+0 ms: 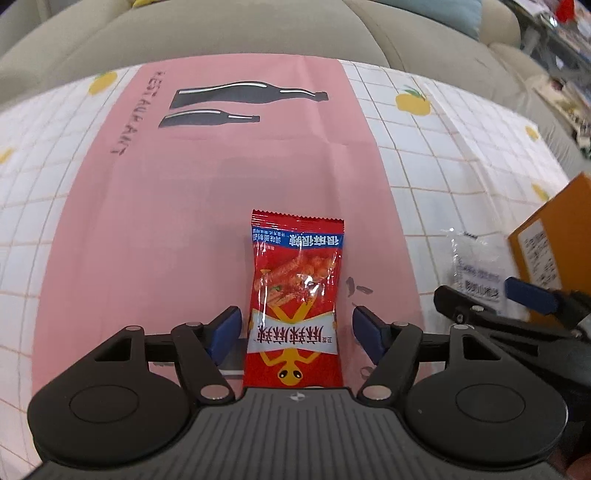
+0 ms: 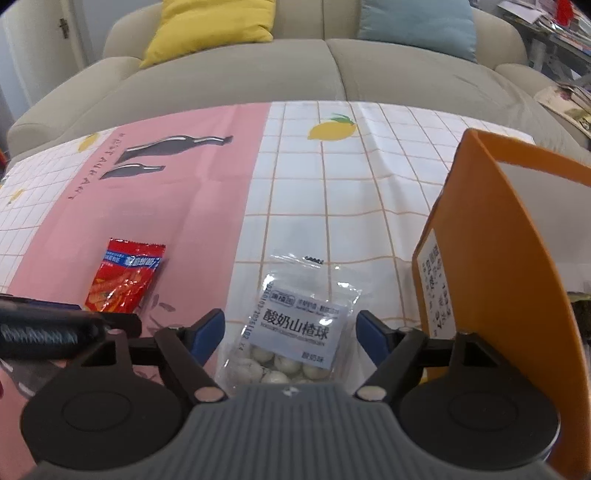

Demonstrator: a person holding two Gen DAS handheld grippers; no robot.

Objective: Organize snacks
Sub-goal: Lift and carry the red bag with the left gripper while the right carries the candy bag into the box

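My left gripper (image 1: 295, 328) has its fingers spread, one on each side of the red snack packet (image 1: 295, 299), which lies flat on the pink placemat (image 1: 147, 221); neither pad visibly touches the packet. My right gripper (image 2: 290, 334) is likewise spread around the clear packet of white balls (image 2: 295, 332), which lies on the white grid tablecloth (image 2: 351, 184) just left of the orange box (image 2: 498, 240). The tablecloth carries a lemon print (image 2: 330, 129). The placemat shows two dark bottle silhouettes (image 1: 236, 99) and lettering along its left edge. Behind the table stands a beige sofa (image 2: 295, 70) with a yellow cushion (image 2: 210, 26) and a blue cushion (image 2: 417, 22). Cluttered shelving (image 2: 561, 22) occupies the far right.
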